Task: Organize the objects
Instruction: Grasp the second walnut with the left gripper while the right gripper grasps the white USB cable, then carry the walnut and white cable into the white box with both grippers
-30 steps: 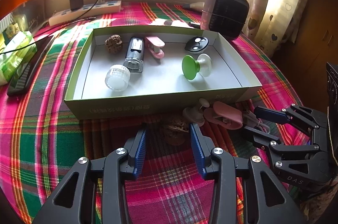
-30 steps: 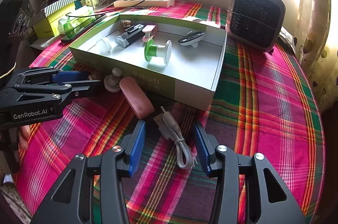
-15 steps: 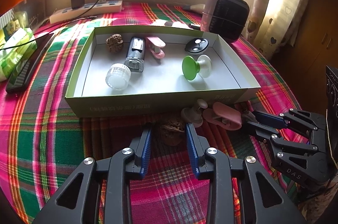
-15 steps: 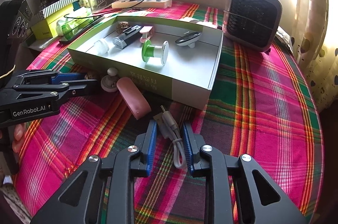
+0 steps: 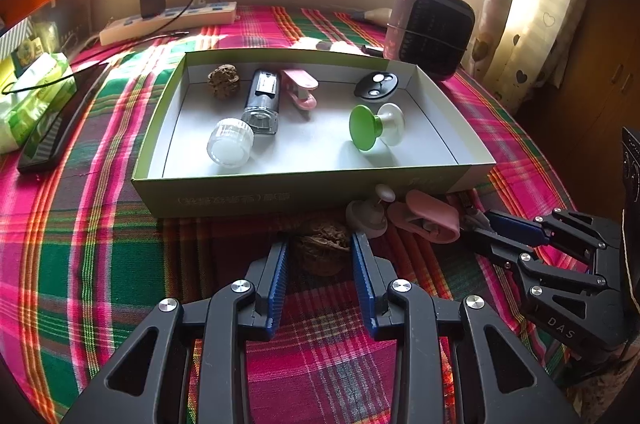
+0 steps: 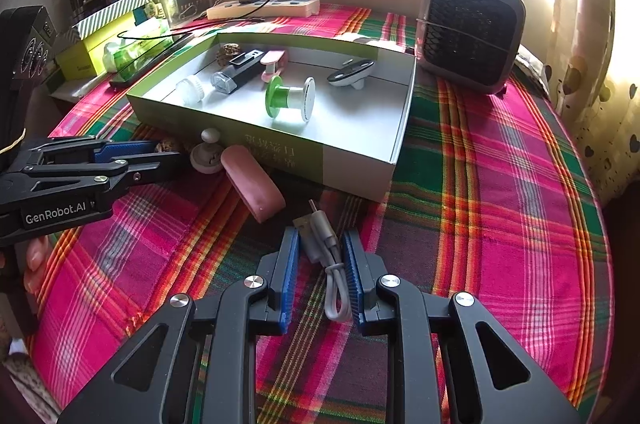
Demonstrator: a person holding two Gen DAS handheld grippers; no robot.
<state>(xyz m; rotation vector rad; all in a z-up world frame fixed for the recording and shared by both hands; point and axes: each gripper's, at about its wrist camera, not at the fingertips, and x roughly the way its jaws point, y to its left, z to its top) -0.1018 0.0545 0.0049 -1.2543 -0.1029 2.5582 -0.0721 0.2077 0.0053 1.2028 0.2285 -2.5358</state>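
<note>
- Since the earlier frame both jaw pairs have closed in: your left gripper (image 5: 320, 256) now pinches the walnut (image 5: 323, 251), your right gripper (image 6: 320, 260) the grey cable (image 6: 326, 256).
- Both things lie on the plaid cloth (image 6: 500, 184), just in front of the box (image 5: 280, 190).
- Risk: the round walnut may roll out of the pads as you lift.
- Risk: the limp cable may dangle and snag the box wall.
- The pink case (image 6: 252, 182) and suction knob (image 6: 206, 154) lie between your grippers; don't knock them.

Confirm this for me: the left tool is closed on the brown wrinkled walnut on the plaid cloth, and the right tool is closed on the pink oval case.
Not quite. The left tool is closed on the brown wrinkled walnut on the plaid cloth, but the right tool is closed on the grey coiled USB cable, as the right wrist view shows. The pink oval case lies untouched beside it.
</note>
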